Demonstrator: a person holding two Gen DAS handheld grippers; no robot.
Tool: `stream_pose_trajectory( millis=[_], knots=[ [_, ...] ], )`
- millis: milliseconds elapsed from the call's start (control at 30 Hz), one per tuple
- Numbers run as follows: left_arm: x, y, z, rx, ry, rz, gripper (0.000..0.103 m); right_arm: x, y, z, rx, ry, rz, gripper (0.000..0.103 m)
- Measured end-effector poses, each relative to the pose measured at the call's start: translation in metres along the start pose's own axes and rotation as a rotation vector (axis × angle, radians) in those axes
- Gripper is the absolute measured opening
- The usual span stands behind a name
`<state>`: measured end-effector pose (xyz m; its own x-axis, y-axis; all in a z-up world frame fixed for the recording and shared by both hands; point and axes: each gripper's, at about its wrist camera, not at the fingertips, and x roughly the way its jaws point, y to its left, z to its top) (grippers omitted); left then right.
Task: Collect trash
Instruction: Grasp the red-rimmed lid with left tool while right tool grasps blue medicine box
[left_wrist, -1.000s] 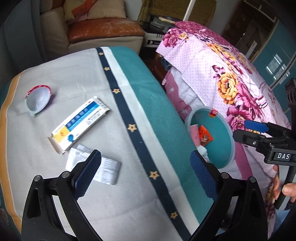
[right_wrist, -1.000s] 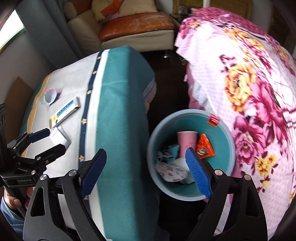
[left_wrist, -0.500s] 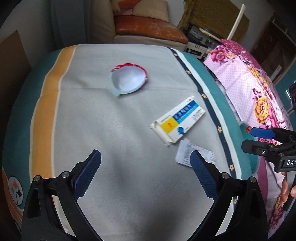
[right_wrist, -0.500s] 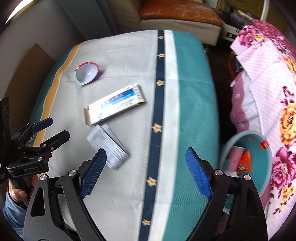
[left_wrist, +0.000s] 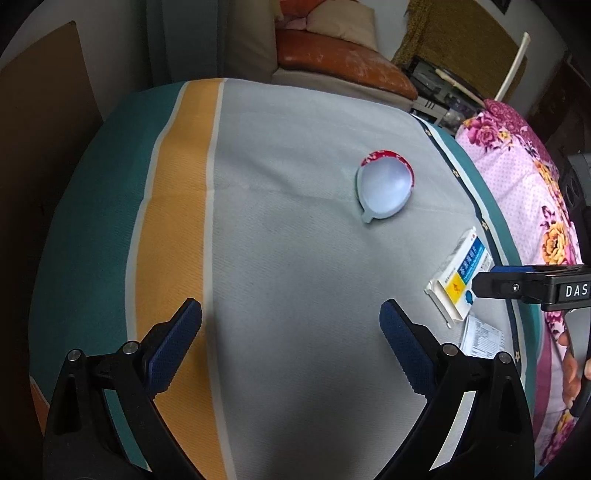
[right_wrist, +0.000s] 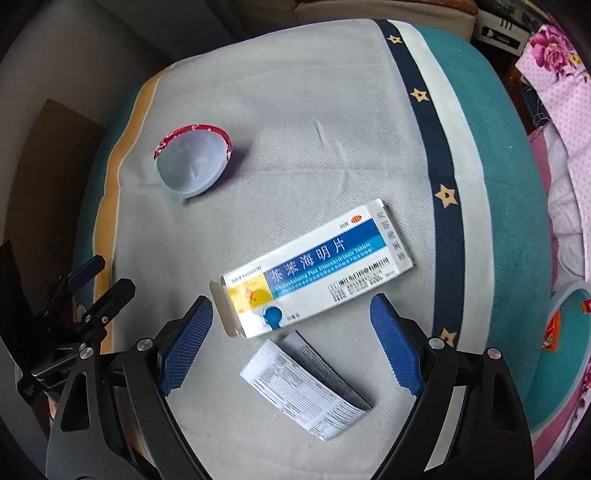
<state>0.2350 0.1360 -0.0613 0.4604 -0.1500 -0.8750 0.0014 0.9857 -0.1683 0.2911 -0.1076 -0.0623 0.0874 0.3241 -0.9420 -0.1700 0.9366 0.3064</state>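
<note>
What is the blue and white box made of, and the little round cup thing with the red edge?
The medicine box looks like thin printed cardboard, slightly glossy: its end flap is folded open with sharp creases. The small cup seems to be thin translucent plastic with a red printed rim, since the cloth shows faintly through it.

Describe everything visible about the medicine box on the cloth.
The white cardboard medicine box is long and flat, with a blue band bearing Chinese characters, a yellow patch and a barcode. It lies flat on the grey striped tablecloth, its near-left end flap open. A folded printed paper leaflet sits just beside that end; whether they touch is unclear. The right gripper hovers over it, jaws open, gripping nothing.
</note>
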Motion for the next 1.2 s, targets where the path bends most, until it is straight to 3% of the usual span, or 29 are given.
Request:
stream_pose_trajectory(
  millis=[233, 433, 467, 500, 533, 700, 967, 1000, 1100, 1167, 1200],
  knots=[
    [0.004, 0.018, 0.013, -0.022, -0.017, 0.0, 0.097, 0.015, 0.005, 0.024, 0.01, -0.019, -0.02, 0.083],
    [0.011, 0.024, 0.02, -0.036, -0.01, -0.001, 0.097, 0.027, 0.02, 0.039, -0.067, -0.067, -0.113, 0.083],
    [0.012, 0.024, 0.022, -0.038, -0.01, -0.002, 0.097, 0.028, 0.024, 0.04, -0.09, -0.076, -0.129, 0.081],
    [0.013, 0.024, 0.023, -0.04, -0.01, -0.003, 0.097, 0.029, 0.027, 0.04, -0.115, -0.09, -0.153, 0.07],
    [0.015, 0.023, 0.025, -0.041, -0.011, -0.007, 0.097, 0.029, 0.031, 0.039, -0.147, -0.112, -0.185, 0.066],
    [0.021, 0.012, 0.035, -0.032, -0.011, -0.034, 0.097, 0.024, 0.022, 0.039, -0.167, -0.127, -0.171, 0.052],
    [0.035, -0.029, 0.064, 0.025, -0.06, -0.066, 0.096, 0.0, -0.009, 0.033, -0.141, -0.152, -0.133, 0.05],
    [0.037, -0.034, 0.067, 0.032, -0.058, -0.071, 0.092, -0.002, -0.012, 0.034, -0.138, -0.156, -0.127, 0.05],
    [0.049, -0.05, 0.077, 0.07, -0.027, -0.077, 0.065, -0.008, -0.019, 0.035, -0.131, -0.176, -0.114, 0.05],
    [0.055, -0.06, 0.08, 0.101, -0.012, -0.063, 0.038, -0.012, -0.025, 0.034, -0.122, -0.185, -0.1, 0.05],
    [0.057, -0.064, 0.08, 0.113, -0.007, -0.057, 0.03, -0.014, -0.027, 0.033, -0.117, -0.188, -0.094, 0.05]
  ],
)
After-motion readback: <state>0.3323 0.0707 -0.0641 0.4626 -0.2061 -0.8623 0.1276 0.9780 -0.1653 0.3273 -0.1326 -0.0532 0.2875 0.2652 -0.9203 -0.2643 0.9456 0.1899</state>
